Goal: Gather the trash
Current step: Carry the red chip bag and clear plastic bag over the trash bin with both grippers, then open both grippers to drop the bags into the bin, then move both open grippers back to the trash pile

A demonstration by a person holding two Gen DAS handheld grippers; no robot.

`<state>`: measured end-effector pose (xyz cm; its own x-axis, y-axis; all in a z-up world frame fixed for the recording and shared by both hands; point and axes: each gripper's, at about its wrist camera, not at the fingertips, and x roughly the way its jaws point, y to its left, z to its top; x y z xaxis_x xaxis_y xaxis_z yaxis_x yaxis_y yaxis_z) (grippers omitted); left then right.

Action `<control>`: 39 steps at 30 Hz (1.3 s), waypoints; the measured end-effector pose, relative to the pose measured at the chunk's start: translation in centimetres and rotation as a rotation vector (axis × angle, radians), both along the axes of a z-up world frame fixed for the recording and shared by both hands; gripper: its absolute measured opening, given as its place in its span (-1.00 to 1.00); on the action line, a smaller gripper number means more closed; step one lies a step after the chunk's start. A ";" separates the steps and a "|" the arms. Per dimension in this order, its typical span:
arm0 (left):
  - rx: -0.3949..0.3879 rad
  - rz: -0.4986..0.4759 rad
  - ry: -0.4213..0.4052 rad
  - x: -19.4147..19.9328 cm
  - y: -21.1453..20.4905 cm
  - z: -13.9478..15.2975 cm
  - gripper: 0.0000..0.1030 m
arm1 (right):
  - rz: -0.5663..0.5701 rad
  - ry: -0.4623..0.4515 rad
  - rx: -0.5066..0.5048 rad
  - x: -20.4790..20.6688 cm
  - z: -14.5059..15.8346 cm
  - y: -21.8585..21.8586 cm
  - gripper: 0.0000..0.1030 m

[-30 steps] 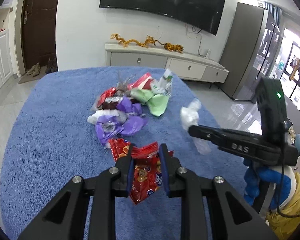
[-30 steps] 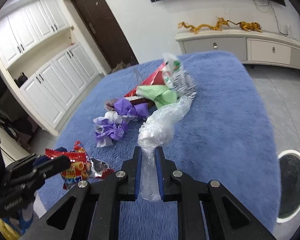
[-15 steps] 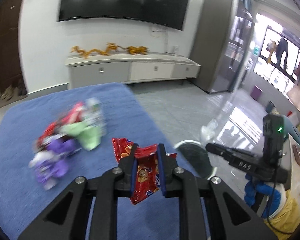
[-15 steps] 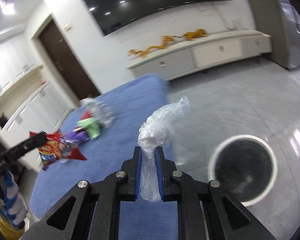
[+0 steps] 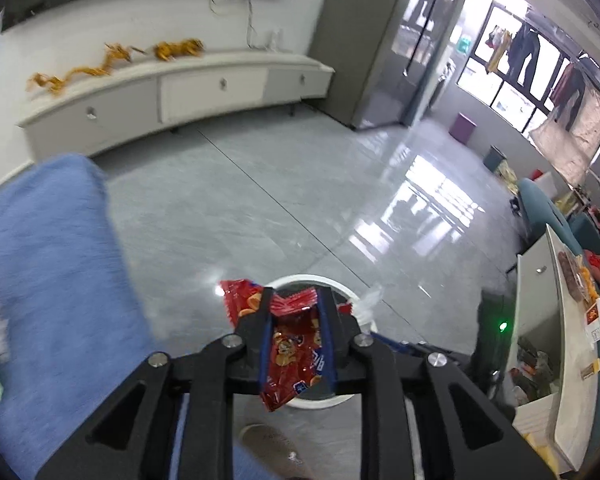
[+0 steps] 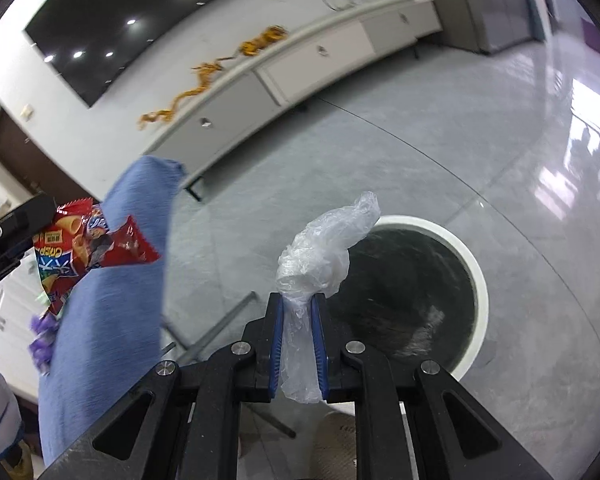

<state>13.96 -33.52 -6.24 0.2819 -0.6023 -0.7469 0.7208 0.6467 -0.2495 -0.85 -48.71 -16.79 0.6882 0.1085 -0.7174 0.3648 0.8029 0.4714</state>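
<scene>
Left gripper [image 5: 296, 312], fingers clenched on the red snack wrapper [image 5: 296, 354], hanging right over the white-rimmed bin [image 5: 320, 402] on the floor. Right gripper [image 6: 298, 308] pinches the crumpled clear plastic bag [image 6: 324, 248], bin [image 6: 478, 276] just beyond. The wrapper's printed lettering isn't readable.

A long white cabinet [image 5: 172, 92] stands on short legs along the white wall [image 5: 100, 28], with golden dragon figures [image 5: 112, 60] on its top and a dark wall-mounted screen [image 6: 140, 28] above it. Before the cabinet spreads a glossy grey tiled floor [image 5: 300, 184] that mirrors bright daylight from the tall windows [image 5: 532, 64] far to its right. Between cabinet and windows stands a tall grey cupboard [image 5: 372, 40].
</scene>
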 end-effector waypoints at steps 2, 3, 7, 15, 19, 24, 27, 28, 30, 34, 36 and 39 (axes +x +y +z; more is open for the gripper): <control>0.000 -0.022 0.061 1.3 -2.1 -2.0 -0.34 | -0.026 0.024 0.015 0.1 -1.6 -1.2 -0.69; 0.001 -0.025 0.084 1.7 -2.9 -2.8 -0.25 | -0.043 0.038 0.024 0.2 -2.4 -1.9 -0.65; 0.023 -0.037 0.139 2.9 -5.4 -5.4 -0.02 | -0.076 0.087 0.036 0.4 -4.5 -3.4 -0.52; 0.027 -0.037 0.128 2.5 -5.2 -6.1 -0.02 | -0.102 0.127 0.052 0.2 -6.3 -3.9 -0.38; -0.037 -0.003 0.054 1.7 -3.0 -3.7 -0.02 | -0.114 0.110 0.043 -0.3 -5.1 -3.6 -0.38; -0.075 -0.025 -0.012 -0.7 -0.5 -0.3 -0.02 | -0.136 0.064 -0.005 -2.1 -1.9 -2.9 -0.38; -0.079 -0.038 -0.050 -2.2 1.2 1.9 -0.02 | -0.144 0.034 -0.032 -3.1 0.6 -2.1 -0.38; -0.083 -0.037 -0.061 -2.7 1.8 2.4 -0.02 | -0.147 0.021 -0.044 -3.5 1.7 -1.8 -0.38; -0.094 -0.025 -0.090 -3.6 3.8 3.8 -0.02 | -0.145 -0.006 -0.074 -4.0 3.9 -0.9 -0.38; -0.125 0.009 -0.135 -4.8 8.6 6.4 -0.02 | -0.126 -0.057 -0.127 -4.8 7.9 1.3 -0.38; -0.129 0.033 -0.165 -5.3 10.8 7.5 -0.02 | -0.113 -0.080 -0.152 -5.0 9.6 2.5 -0.38; -0.142 0.074 -0.178 -5.7 14.7 8.5 -0.02 | -0.081 -0.115 -0.188 -5.2 12.3 5.0 -0.38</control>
